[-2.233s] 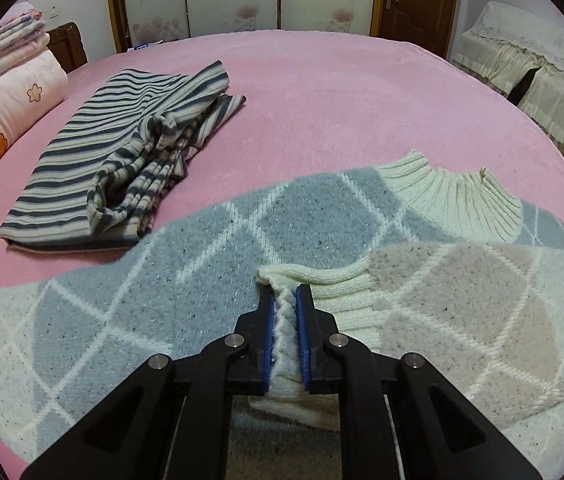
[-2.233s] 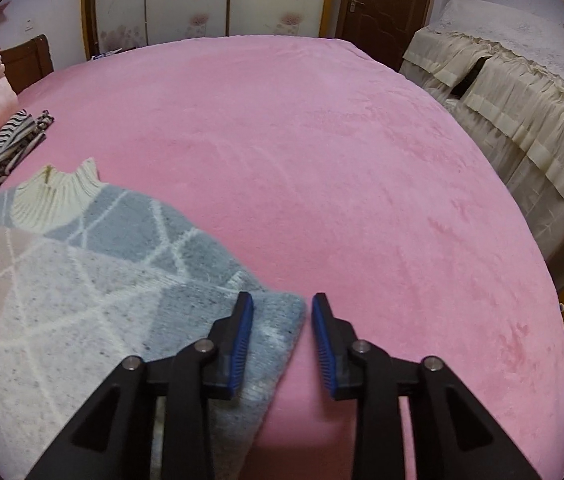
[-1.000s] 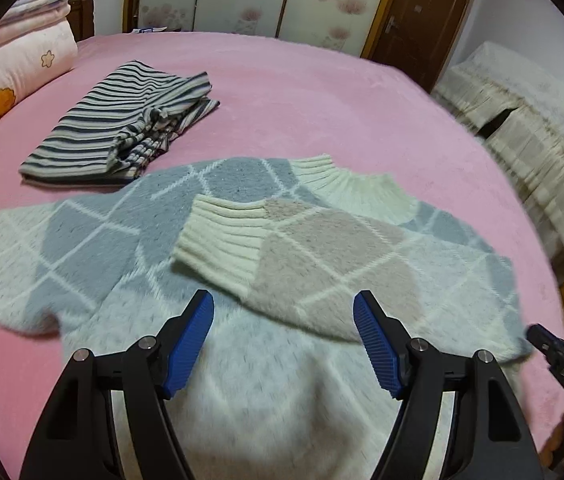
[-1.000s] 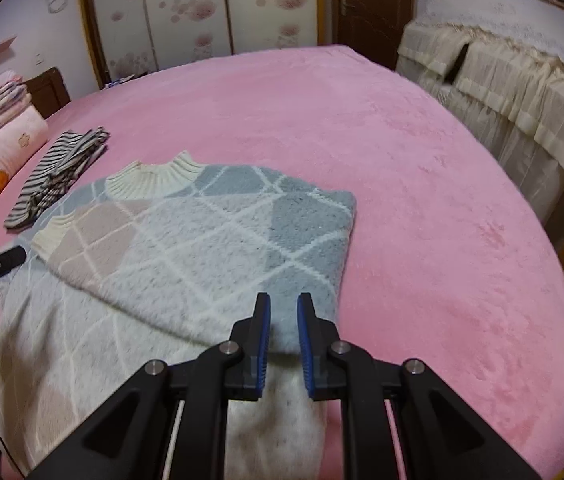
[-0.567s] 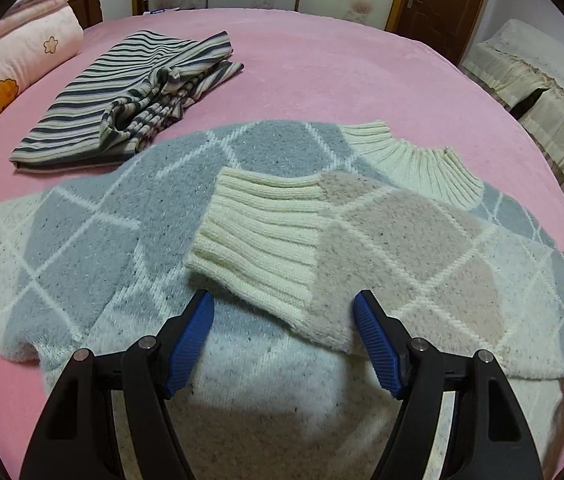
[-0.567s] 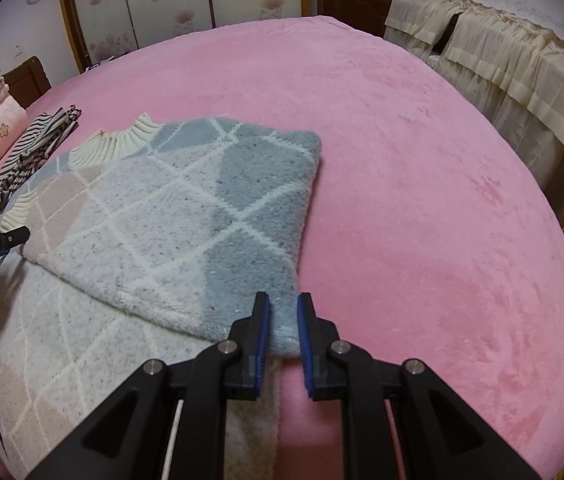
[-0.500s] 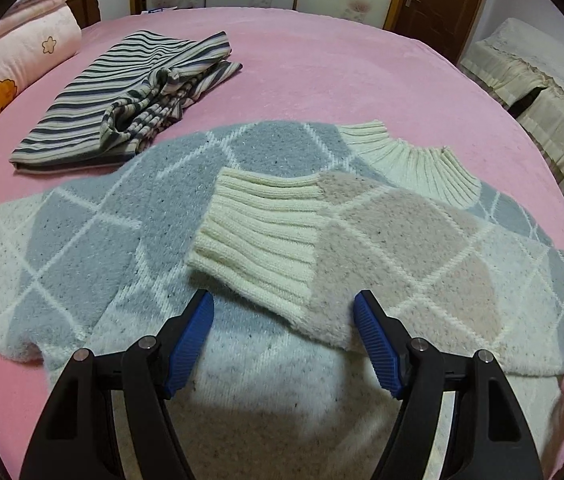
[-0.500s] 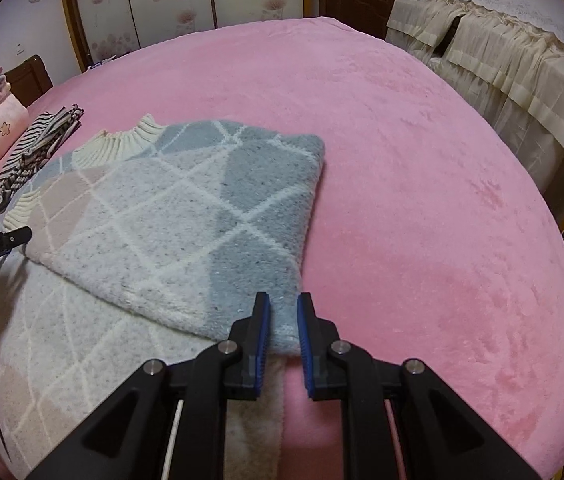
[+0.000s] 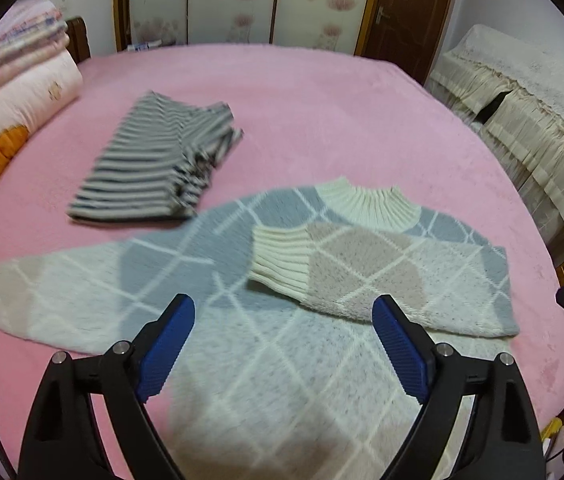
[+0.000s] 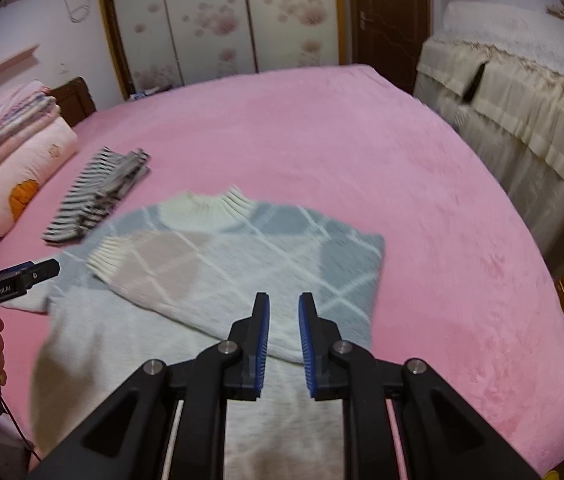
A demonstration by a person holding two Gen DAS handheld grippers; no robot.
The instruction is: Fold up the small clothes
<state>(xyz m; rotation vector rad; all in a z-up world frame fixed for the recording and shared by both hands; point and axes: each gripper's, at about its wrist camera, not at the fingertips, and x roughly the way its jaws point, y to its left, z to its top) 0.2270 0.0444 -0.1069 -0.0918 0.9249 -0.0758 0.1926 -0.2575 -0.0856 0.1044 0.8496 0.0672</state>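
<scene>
Reaching for the spread sleeve (image 9: 38,300), your wide left tool (image 9: 283,340) and narrowly parted, empty right tool (image 10: 283,334) may drag the folded sleeve (image 9: 341,268) loose; blur hides clearance.

Your left gripper (image 9: 283,338): jaws spread wide and just been opening, nothing between them, above the sweater.
Sweater (image 9: 266,280): flat on the pink bed (image 9: 321,120), its right sleeve folded across the chest, left sleeve stretched out left.
Striped garment (image 9: 154,168): folded, far left.
</scene>
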